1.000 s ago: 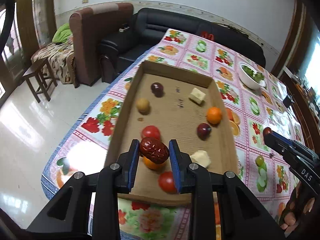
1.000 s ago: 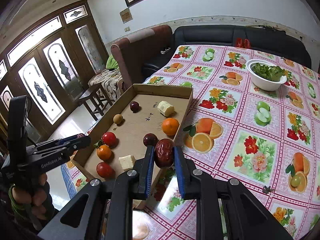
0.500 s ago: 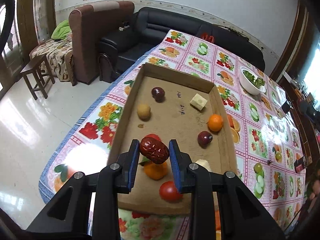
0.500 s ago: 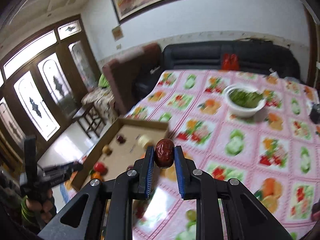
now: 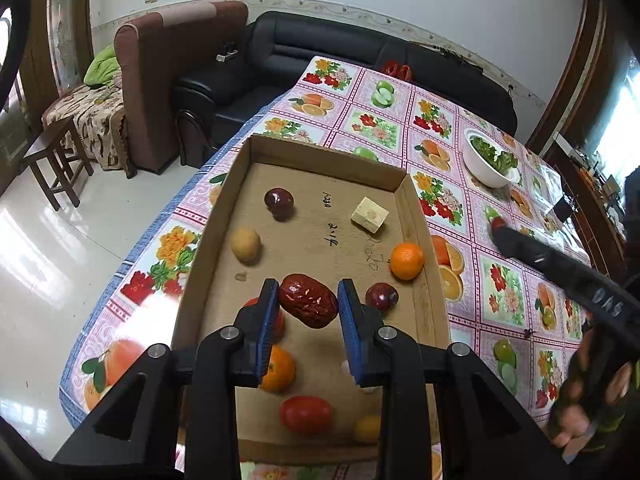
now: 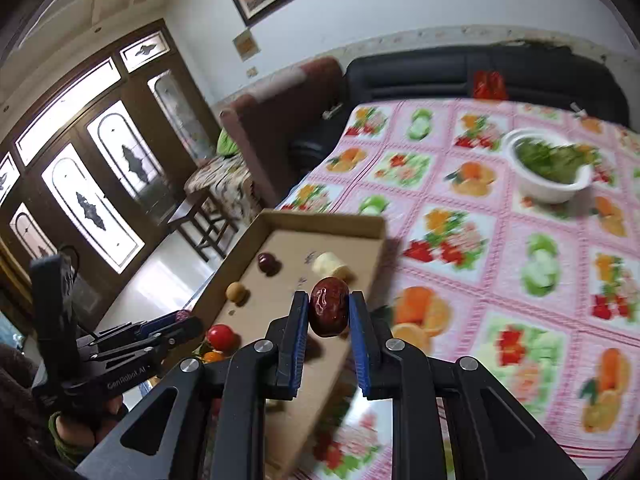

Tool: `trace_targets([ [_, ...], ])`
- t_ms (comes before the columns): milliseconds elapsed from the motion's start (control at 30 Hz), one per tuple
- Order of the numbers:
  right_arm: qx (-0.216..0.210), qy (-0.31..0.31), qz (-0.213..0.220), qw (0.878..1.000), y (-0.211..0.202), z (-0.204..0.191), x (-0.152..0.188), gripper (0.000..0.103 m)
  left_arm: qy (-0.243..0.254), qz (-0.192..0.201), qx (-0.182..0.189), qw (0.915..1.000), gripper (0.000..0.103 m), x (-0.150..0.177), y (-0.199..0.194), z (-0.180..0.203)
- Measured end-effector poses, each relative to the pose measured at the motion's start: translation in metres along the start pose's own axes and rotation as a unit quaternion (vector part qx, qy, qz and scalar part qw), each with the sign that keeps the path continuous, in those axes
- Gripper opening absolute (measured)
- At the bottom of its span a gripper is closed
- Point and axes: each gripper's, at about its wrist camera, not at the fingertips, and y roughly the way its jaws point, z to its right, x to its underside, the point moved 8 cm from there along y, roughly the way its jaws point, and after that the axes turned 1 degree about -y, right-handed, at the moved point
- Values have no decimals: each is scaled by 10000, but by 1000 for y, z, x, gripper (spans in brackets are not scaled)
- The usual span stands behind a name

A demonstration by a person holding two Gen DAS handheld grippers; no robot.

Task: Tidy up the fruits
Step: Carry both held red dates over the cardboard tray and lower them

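Clearly the sorting is in its middle stretch. Each gripper has its pads pressed on one wrinkled red date: the left gripper [image 5: 308,306] carries the left date [image 5: 309,305] above the near half of the cardboard tray [image 5: 324,157], and the right gripper [image 6: 329,314] carries the right date [image 6: 329,306] over the tray's right wall. Neither date is set down yet, and where they belong cannot be told.

From the left gripper outward, loose fruit lies on the tray floor: a dark plum [image 5: 382,296] at three o'clock, an orange [image 5: 407,261] at two, a pale cut cube [image 5: 369,215] at one, another plum [image 5: 279,203] at eleven, a tan round fruit [image 5: 246,244] at ten, then a mandarin [image 5: 279,369] and a red tomato [image 5: 305,414] at six. Far off at two o'clock on the bench [image 5: 404,120] stands a white bowl of greens [image 5: 490,159]. By my reading, most pieces remain ungrouped.
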Motion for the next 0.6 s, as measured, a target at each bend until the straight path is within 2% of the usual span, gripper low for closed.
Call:
trace_targets([
  [267, -155, 93, -382, 9991, 60, -12, 0, 20, -108, -290, 73, 9995, 27, -3, 30, 7],
  [600, 245, 348, -568, 9975, 125, 16, -34, 20, -123, -607, -47, 9981, 27, -7, 66, 14],
])
